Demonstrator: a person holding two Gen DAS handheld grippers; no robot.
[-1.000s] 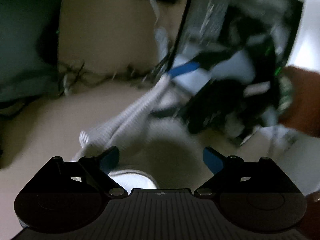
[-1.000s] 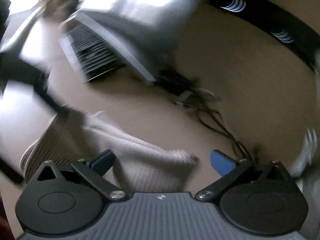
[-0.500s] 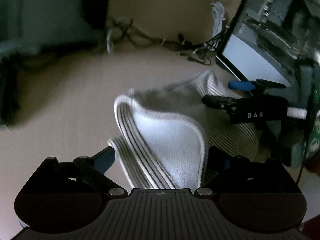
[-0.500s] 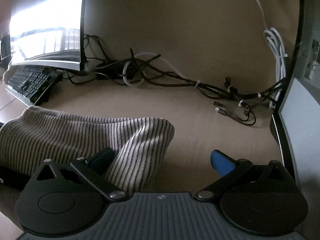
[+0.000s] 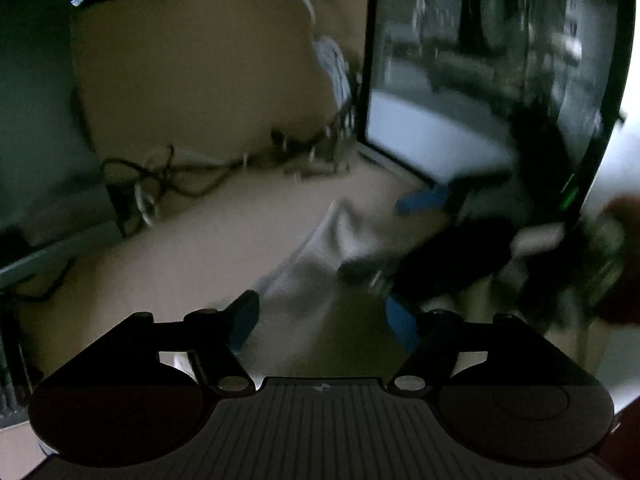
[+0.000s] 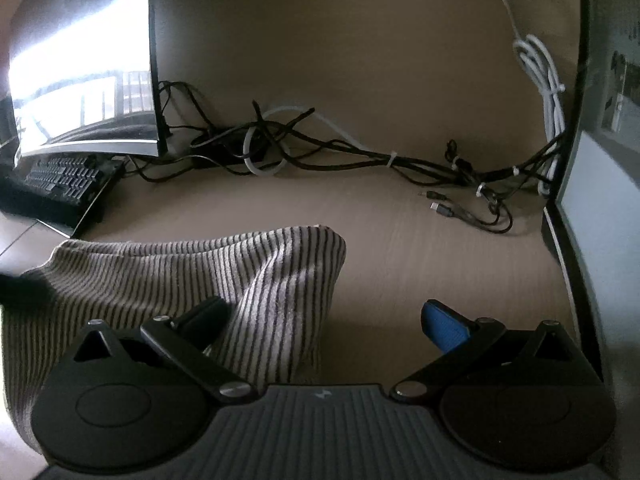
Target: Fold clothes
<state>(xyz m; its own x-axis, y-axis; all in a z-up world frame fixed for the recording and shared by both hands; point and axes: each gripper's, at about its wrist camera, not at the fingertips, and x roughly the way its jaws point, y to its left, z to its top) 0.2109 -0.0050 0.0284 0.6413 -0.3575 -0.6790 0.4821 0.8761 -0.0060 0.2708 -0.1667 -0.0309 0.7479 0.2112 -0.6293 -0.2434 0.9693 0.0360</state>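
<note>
Right wrist view: right gripper (image 6: 326,314) wide apart, nothing pinched.
Striped cloth (image 6: 200,276): lower left, bunched around left finger (image 6: 208,314).
Left gripper (image 5: 322,316): closing, blurred cloth between the jaws, contact unclear.

The garment (image 6: 192,272) is off-white with thin dark stripes running close together; in the blurred left wrist view it looks plain pale grey, so its pattern cannot be told there. The bench (image 6: 400,248) is a light tan. Each hand-held gripper, the right (image 6: 328,316) and the left (image 5: 320,316), is black with blue pads (image 6: 444,324). The cables (image 6: 360,156) are mostly black, with a white one (image 6: 540,68) looped among them. The keyboard (image 6: 60,184) is black.
</note>
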